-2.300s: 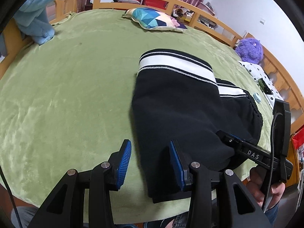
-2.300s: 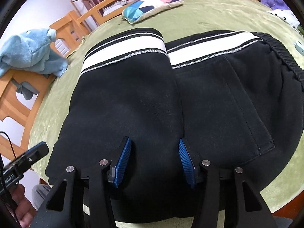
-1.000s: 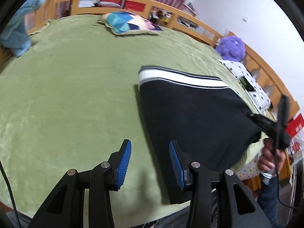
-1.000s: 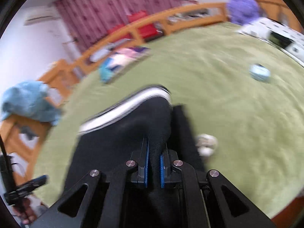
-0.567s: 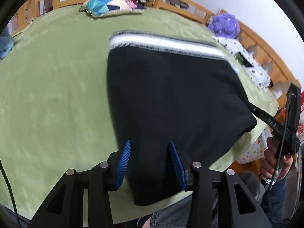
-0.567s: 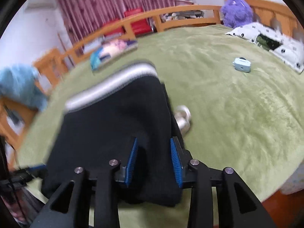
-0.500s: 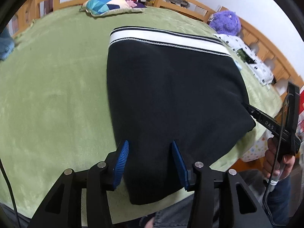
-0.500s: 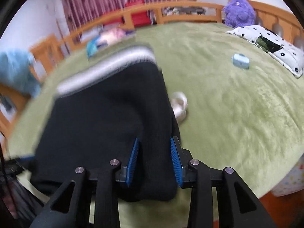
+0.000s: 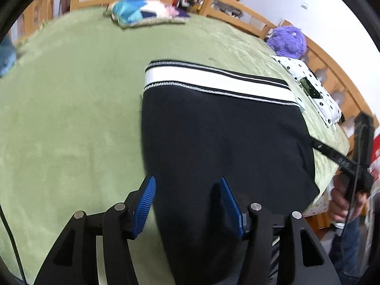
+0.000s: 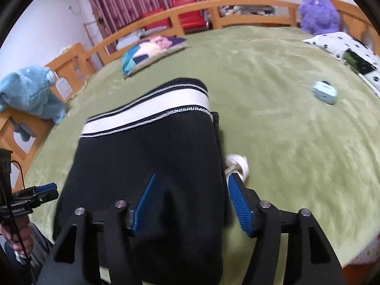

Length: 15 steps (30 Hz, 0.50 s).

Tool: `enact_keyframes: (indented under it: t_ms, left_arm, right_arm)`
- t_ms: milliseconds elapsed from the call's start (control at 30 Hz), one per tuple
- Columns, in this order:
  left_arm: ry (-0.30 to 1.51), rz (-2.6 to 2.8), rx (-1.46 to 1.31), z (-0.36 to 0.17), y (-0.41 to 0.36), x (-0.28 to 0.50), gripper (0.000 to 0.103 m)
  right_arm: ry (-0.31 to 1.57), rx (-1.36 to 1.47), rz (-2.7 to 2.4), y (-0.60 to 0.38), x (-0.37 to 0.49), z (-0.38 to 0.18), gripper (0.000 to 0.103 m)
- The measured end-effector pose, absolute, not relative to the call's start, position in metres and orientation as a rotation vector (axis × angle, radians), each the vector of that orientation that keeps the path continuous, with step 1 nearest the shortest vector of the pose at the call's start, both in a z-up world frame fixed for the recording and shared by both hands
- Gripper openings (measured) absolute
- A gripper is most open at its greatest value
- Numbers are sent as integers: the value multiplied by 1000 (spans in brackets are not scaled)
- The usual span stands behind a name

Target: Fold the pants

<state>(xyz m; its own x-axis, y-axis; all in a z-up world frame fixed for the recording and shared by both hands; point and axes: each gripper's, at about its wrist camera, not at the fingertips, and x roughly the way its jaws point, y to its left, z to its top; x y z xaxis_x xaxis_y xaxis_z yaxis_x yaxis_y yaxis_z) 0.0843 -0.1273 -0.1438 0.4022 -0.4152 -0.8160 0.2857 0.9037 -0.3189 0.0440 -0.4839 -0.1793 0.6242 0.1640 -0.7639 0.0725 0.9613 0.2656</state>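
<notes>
The black pants (image 9: 223,137) lie folded on the green bed cover (image 9: 71,109), their white-striped band (image 9: 213,83) at the far end. My left gripper (image 9: 187,201) hangs over their near left edge, jaws opening, cloth below the pads but not pinched. At the right edge of that view a hand holds my right gripper (image 9: 344,161). In the right wrist view my right gripper (image 10: 192,201) is over the pants' (image 10: 152,156) near right edge, jaws opening, nothing pinched. A white drawstring end (image 10: 237,163) sticks out beside its right pad. My left gripper (image 10: 35,194) shows at far left.
A colourful pillow (image 10: 152,52) lies at the far side of the bed. A purple plush toy (image 10: 318,14) and a spotted white cloth (image 10: 351,49) sit at the right, a small pale blue object (image 10: 325,92) nearer. A blue plush toy (image 10: 28,90) hangs on the wooden rail (image 10: 237,9).
My right gripper, shut on a fold of the pants a second ago, has let go and opened. My left gripper moved from the bare cover onto the pants and widened.
</notes>
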Motion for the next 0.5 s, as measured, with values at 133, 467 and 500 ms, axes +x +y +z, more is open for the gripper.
enact_keyframes:
  t_ms: [133, 467, 500]
  left_arm:
    - [1107, -439, -178, -162, -125, 103, 60]
    - [1133, -455, -251, -196, -119, 124, 63]
    - [1133, -463, -250, -196, -121, 125, 58]
  right_arm:
    - [966, 375, 98, -498, 71, -208, 75]
    - [995, 413, 186, -493, 87, -228, 74]
    - [991, 426, 203, -493, 86, -229, 68]
